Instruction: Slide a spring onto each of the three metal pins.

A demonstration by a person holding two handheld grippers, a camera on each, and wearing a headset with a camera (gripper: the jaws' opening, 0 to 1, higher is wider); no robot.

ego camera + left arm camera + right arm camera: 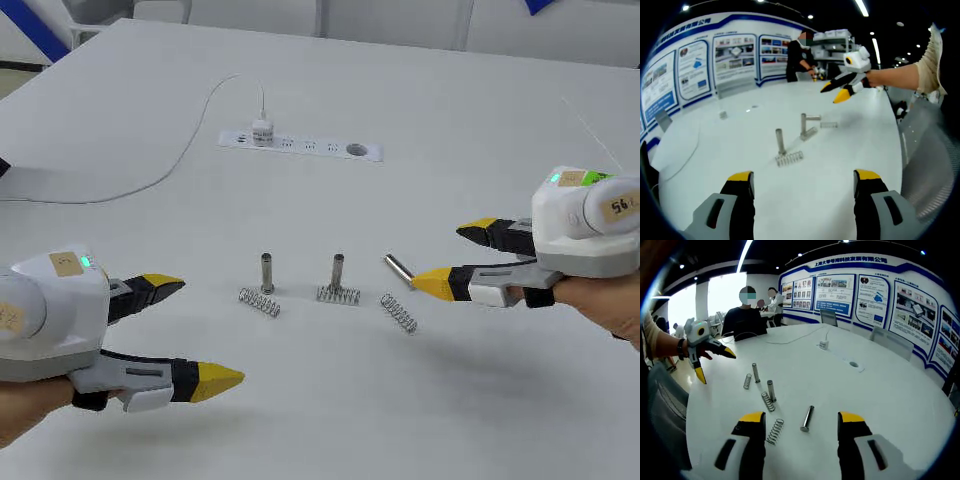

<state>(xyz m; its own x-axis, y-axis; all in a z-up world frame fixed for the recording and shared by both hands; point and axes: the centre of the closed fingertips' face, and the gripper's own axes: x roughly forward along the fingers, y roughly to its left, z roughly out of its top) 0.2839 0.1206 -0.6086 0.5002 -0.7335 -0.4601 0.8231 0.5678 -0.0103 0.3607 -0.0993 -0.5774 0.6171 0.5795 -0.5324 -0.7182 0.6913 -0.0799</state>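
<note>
at the start, no spring (pixel 338 295) threaded. left gripper (pixel 213 331), right gripper (pixel 435 255) gaping, empty. next, probably standing up the toppled pin (pixel 399 268).

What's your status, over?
Left gripper, right gripper open, empty. Three springs loose on table, none on pins. Right pin lying flat. Nothing blocking.

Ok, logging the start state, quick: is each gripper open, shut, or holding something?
Left gripper, white with yellow tips: open, holding nothing.
Right gripper, white with yellow tips: open, holding nothing.
</note>
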